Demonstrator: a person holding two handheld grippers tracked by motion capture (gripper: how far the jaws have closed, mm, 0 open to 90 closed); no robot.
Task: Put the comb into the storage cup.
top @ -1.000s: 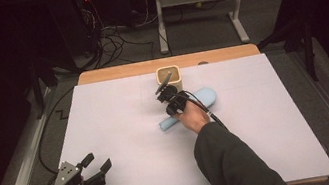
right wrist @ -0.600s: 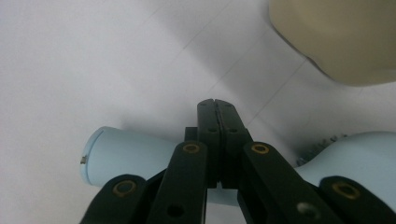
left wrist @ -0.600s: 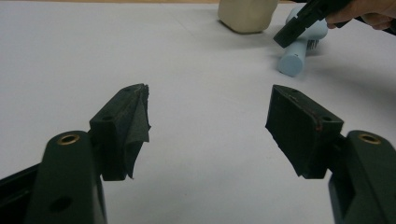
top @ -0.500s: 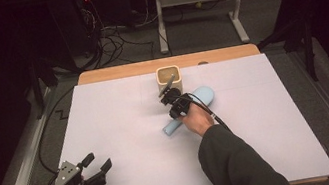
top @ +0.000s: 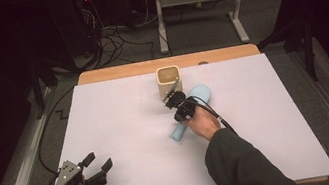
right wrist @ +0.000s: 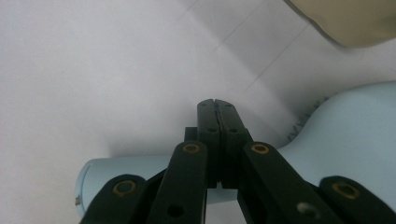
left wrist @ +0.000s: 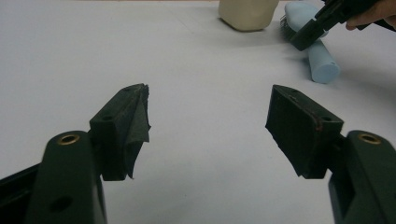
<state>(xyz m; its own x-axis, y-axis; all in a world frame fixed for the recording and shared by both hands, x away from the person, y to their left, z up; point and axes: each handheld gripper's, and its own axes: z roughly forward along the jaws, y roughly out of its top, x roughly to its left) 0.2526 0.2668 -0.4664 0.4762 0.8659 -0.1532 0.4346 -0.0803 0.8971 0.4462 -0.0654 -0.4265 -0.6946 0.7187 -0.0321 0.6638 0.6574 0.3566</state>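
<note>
Left claw (top: pixel 98 168) rests wide open at the near left corner of the worktop (top: pixel 123 130); right claw (top: pixel 173 102), jaws pressed together and holding nothing, hovers over the pale blue brush (top: pixel 191 112), which lies mid-worktop just before the beige cup (top: pixel 169 80). To grip well, open it and straddle the handle squarely. Against the earlier frame, it has drawn back slightly from the cup.

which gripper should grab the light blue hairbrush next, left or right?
Right. The right gripper, jaws shut, hovers over the light blue plastic hairbrush beside the cream square cup. The left gripper sits open at the white table's near-left corner, far away.
</note>
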